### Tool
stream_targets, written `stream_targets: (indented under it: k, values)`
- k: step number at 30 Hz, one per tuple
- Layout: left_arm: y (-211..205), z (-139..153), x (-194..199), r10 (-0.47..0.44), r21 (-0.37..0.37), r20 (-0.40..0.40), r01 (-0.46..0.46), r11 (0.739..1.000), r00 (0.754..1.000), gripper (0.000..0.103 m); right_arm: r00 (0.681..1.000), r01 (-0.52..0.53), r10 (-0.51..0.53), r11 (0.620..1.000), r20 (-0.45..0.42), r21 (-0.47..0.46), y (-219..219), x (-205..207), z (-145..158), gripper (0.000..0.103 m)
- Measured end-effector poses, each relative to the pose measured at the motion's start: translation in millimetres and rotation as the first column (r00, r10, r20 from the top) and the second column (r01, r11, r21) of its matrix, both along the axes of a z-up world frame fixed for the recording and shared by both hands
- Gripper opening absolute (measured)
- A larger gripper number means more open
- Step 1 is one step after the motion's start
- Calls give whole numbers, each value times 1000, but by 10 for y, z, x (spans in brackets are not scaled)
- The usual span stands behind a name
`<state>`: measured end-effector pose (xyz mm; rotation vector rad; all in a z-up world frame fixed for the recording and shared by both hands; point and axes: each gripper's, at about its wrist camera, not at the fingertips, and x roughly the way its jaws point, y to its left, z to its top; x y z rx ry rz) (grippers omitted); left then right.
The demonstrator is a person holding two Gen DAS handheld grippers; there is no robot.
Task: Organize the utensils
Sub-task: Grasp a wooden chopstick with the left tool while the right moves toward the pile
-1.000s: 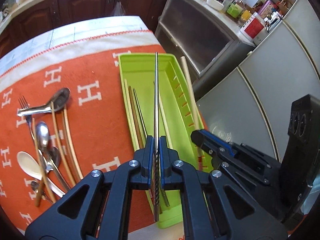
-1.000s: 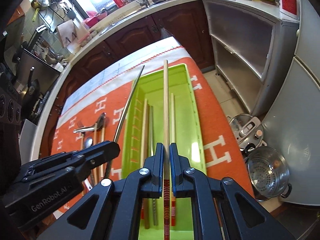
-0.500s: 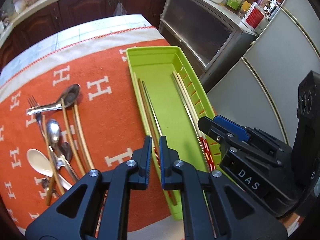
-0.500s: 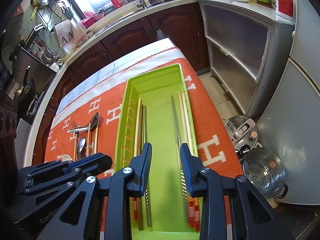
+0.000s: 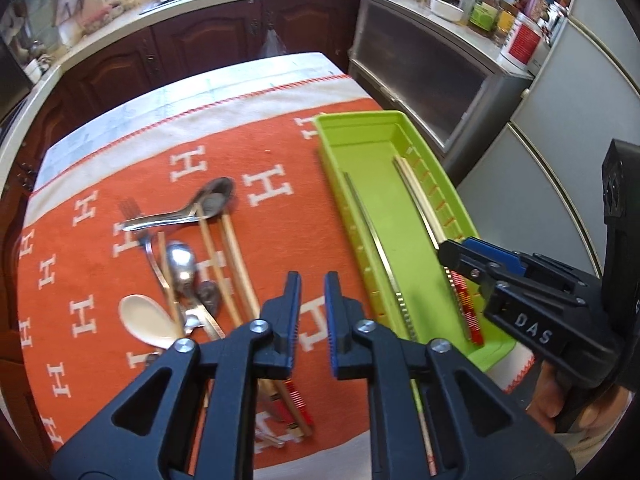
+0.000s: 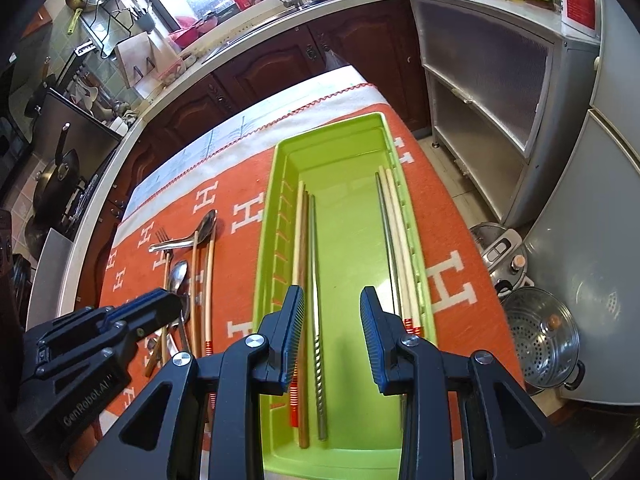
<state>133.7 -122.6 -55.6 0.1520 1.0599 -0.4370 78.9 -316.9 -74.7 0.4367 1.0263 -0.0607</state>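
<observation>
A lime green tray [image 6: 332, 130] lies on the orange cloth. It holds a few chopsticks [image 6: 306, 240] along its left wall and a few more chopsticks [image 6: 394, 232] along its right wall. My right gripper [image 6: 332, 296] hovers open over the tray's near half with nothing between its fingers. To the tray's left, loose spoons, a fork and chopsticks [image 5: 192, 248] lie in a heap. My left gripper [image 5: 312, 280] hangs over the cloth between that heap and the tray [image 5: 356, 120]. Its jaws are opening and hold nothing.
The orange cloth [image 5: 100, 340] covers a small table whose far end meets dark wooden cabinets [image 5: 208, 44]. Grey cupboards [image 6: 480, 92] stand to the right, and metal pots [image 6: 540, 336] sit on the floor beside the table.
A second ago each gripper was shut on a chopstick over the tray. Both chopsticks now lie in the tray. The left gripper has moved left over the cloth and its jaws have parted.
</observation>
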Motion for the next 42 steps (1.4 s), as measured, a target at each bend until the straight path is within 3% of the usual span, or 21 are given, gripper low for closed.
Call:
stream_targets:
  k: [4, 13, 18, 25, 29, 42]
  values:
    - [256, 42, -13, 40, 2, 23, -40, 999, 999, 31, 1000, -22, 22, 1000, 4, -2, 103, -4, 24, 29]
    - [900, 40, 35, 149, -2, 36, -149, 989, 988, 32, 995, -99, 99, 995, 9, 4, 401, 85, 95, 29]
    - [1111, -50, 85, 159, -38, 18, -158, 987, 987, 31, 986, -166, 166, 986, 24, 1, 672, 188, 181, 29]
    - [1173, -264, 148, 121, -100, -2, -121, 988, 993, 27, 962, -271, 270, 962, 31, 14, 1149, 358, 201, 29]
    - [1170, -467, 215, 122, -84, -43, -125, 989, 992, 17, 955, -297, 297, 954, 5, 35, 1291, 471, 96, 29]
    - [1053, -782, 389, 91, -46, -84, -95, 994, 992, 17, 948, -314, 316, 949, -44, 43, 1454, 774, -155, 29]
